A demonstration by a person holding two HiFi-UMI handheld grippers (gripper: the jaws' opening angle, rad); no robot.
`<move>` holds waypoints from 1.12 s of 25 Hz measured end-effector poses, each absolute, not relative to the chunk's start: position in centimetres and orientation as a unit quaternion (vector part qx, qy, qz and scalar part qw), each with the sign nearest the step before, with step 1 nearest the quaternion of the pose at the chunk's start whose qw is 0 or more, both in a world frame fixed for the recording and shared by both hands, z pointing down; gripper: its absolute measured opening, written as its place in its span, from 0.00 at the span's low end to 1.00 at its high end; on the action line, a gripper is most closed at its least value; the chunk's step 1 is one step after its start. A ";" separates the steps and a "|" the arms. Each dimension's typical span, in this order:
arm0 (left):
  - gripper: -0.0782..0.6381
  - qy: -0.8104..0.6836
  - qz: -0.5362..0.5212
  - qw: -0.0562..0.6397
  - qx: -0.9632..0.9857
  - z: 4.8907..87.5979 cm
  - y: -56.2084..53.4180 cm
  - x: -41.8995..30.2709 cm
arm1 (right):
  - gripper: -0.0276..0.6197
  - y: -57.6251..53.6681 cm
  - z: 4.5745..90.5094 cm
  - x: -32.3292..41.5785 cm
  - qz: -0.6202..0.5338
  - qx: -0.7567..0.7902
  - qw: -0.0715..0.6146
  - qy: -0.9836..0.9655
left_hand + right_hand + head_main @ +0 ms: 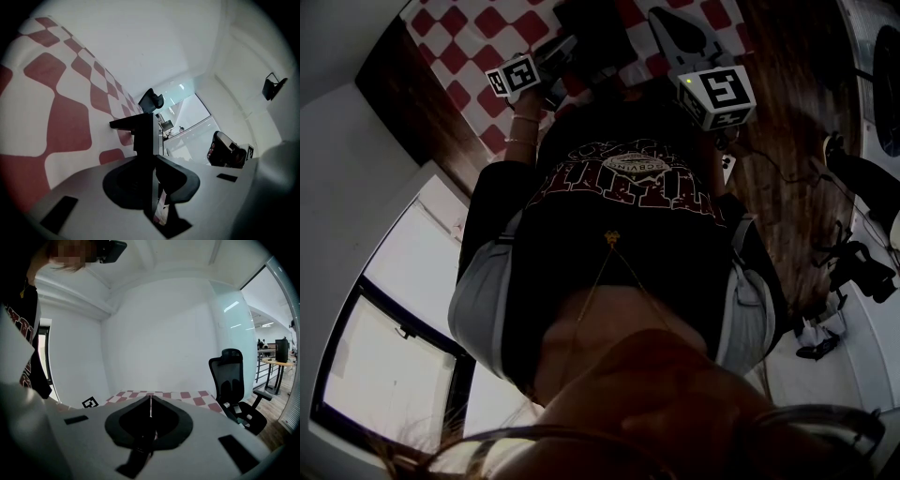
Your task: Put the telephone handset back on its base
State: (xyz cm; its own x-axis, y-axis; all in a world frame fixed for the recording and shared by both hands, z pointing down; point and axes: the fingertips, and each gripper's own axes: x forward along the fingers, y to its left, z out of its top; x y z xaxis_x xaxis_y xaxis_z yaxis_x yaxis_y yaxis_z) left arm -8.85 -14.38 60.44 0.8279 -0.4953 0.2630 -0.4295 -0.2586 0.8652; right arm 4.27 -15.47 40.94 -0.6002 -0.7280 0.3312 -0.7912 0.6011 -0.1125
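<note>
Two tools: left tool (153, 157) pinching a black, flat-sided, angular slab, apparently the telephone handset (144, 133), upright before the red-and-white chequered cloth (65, 117); right tool (150, 405) pressed together on nothing, its shell smooth and grey.

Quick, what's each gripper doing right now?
Left hand-held gripper: closed on a black object, can't tell what.
Right hand-held gripper: closed, empty.
</note>
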 end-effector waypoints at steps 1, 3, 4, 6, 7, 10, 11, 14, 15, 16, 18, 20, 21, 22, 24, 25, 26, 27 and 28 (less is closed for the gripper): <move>0.21 -0.293 -0.030 0.535 0.791 60.4 -14.4 -8.9 | 0.07 -15.5 40.9 4.3 0.124 0.428 0.126 -0.886; 0.21 -0.296 -0.029 0.537 0.790 60.4 -14.4 -8.9 | 0.07 -15.5 40.7 4.3 0.125 0.427 0.124 -0.887; 0.21 -0.297 -0.028 0.537 0.789 60.4 -14.4 -8.9 | 0.07 -15.5 40.7 4.3 0.125 0.427 0.123 -0.887; 0.23 -0.300 -0.025 0.539 0.787 60.5 -14.4 -9.0 | 0.07 -15.5 40.7 4.3 0.125 0.425 0.122 -0.888; 0.23 -0.303 -0.021 0.539 0.786 60.5 -14.3 -9.0 | 0.07 -15.4 40.7 4.2 0.125 0.425 0.122 -0.888; 0.25 -0.321 0.003 0.523 0.790 60.5 -14.3 -9.1 | 0.07 -15.4 40.8 4.1 0.122 0.424 0.123 -0.889; 0.26 -0.327 0.010 0.518 0.791 60.5 -14.3 -9.1 | 0.07 -15.4 40.9 4.1 0.122 0.424 0.124 -0.889; 0.26 -0.339 0.022 0.508 0.791 60.3 -14.4 -9.1 | 0.07 -15.4 41.0 4.1 0.122 0.424 0.127 -0.888; 0.26 -0.343 0.025 0.506 0.791 60.4 -14.4 -9.1 | 0.07 -15.4 41.0 4.1 0.123 0.423 0.127 -0.889; 0.26 -0.347 0.028 0.504 0.791 60.4 -14.4 -9.1 | 0.07 -15.4 41.0 4.1 0.123 0.423 0.127 -0.889; 0.29 -0.356 0.036 0.501 0.788 60.6 -14.5 -9.3 | 0.07 -15.4 41.1 3.9 0.124 0.421 0.127 -0.890; 0.31 -0.362 0.038 0.502 0.784 60.7 -14.5 -9.4 | 0.07 -15.3 41.1 3.8 0.123 0.420 0.128 -0.890; 0.31 -0.365 0.037 0.503 0.783 60.7 -14.5 -9.4 | 0.07 -15.3 41.1 3.8 0.123 0.420 0.127 -0.890; 0.31 -0.367 0.038 0.502 0.782 60.7 -14.5 -9.5 | 0.07 -15.3 41.1 3.8 0.123 0.420 0.127 -0.890; 0.31 -0.373 0.044 0.494 0.784 60.6 -14.5 -9.5 | 0.07 -15.3 41.1 3.7 0.123 0.420 0.128 -0.890; 0.31 -0.377 0.048 0.489 0.785 60.6 -14.5 -9.5 | 0.07 -15.3 41.1 3.6 0.123 0.419 0.129 -0.890; 0.31 -0.381 0.053 0.483 0.787 60.6 -14.6 -9.5 | 0.07 -15.3 41.2 3.5 0.122 0.418 0.130 -0.891; 0.31 -0.385 0.056 0.478 0.787 60.7 -14.5 -9.5 | 0.07 -15.3 41.3 3.4 0.122 0.417 0.131 -0.891; 0.31 -0.390 0.057 0.476 0.786 61.0 -14.4 -9.5 | 0.07 -15.2 41.4 3.4 0.122 0.417 0.132 -0.891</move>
